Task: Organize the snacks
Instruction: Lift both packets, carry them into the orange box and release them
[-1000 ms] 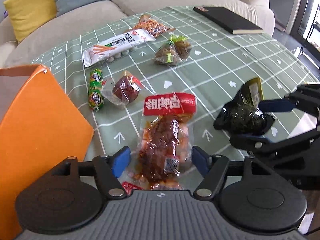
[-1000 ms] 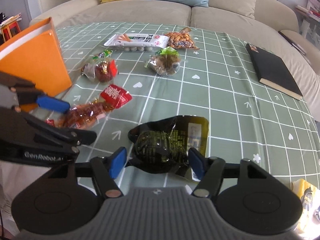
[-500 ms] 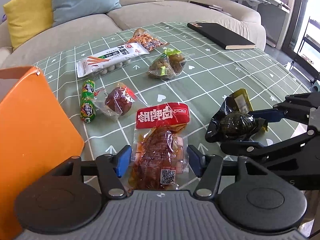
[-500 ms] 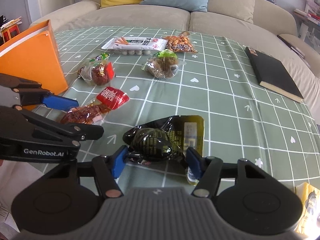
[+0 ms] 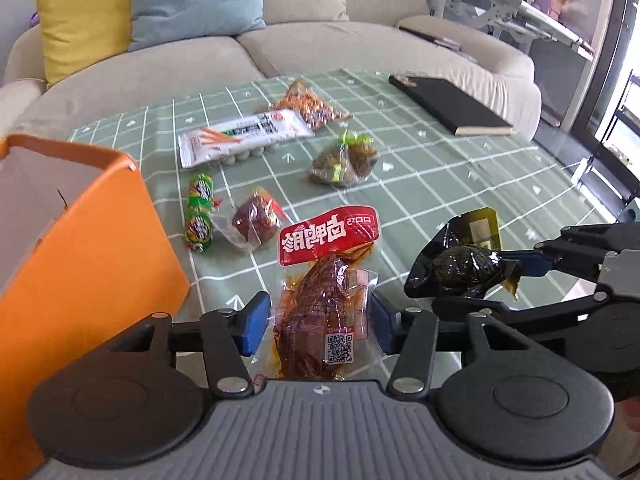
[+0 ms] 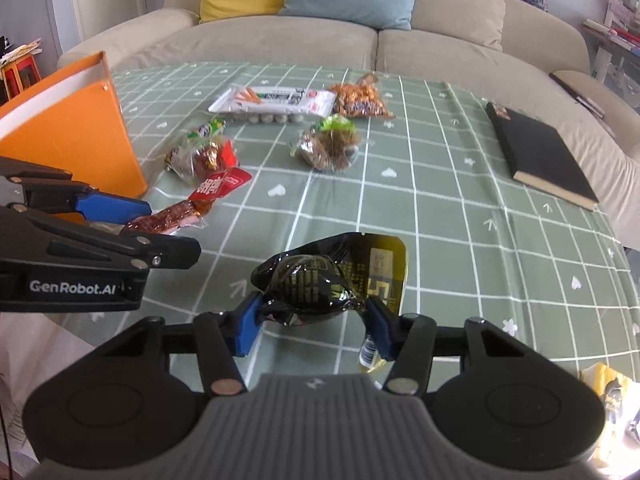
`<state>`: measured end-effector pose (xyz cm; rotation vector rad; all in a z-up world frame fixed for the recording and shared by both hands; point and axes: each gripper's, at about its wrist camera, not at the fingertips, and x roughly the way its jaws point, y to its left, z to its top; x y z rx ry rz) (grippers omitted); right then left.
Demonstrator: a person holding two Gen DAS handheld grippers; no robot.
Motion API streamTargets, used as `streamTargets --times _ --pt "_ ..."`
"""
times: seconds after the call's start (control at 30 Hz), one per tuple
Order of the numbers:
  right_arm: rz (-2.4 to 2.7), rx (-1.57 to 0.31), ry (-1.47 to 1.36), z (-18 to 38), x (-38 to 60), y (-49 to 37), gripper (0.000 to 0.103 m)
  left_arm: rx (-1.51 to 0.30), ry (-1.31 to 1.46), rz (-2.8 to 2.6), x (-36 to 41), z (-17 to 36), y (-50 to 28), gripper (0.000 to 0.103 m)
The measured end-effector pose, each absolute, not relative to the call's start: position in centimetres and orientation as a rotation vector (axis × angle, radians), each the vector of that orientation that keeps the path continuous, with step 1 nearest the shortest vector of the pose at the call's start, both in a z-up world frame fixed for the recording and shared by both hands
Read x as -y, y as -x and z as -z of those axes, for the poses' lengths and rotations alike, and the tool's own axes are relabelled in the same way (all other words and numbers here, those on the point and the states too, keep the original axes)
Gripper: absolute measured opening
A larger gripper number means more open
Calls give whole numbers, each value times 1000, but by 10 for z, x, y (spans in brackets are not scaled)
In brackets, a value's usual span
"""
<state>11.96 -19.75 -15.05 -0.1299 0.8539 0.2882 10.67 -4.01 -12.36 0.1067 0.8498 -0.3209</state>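
A clear packet of brown meat with a red label sits between my left gripper's blue pads. Those jaws are closing and press its sides, and its near end is raised off the green checked cloth. In the right wrist view the left gripper holds that packet next to the orange box. My right gripper is closing too, with both pads against a glossy black-and-yellow packet. That black packet shows pinched at the right of the left wrist view.
Further back lie a white carrot-print pack, an orange snack bag, a green-tied brown pouch, two green sausages and a red-brown packet. A black notebook lies far right. A beige sofa with cushions stands behind.
Both pairs of jaws have narrowed onto their packets. The left gripper has risen a little, bringing the near end of the meat packet up with it. The right gripper stayed in place.
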Motion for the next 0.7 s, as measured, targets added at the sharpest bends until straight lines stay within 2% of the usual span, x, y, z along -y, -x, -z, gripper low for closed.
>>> streamTargets --times 0.47,0.7 --pt "-367 -681 93 75 180 -107 53 -669 1 236 7 37 -82 60" --pt "-477 -628 121 40 143 -107 54 -704 56 145 -31 10 -77 61"
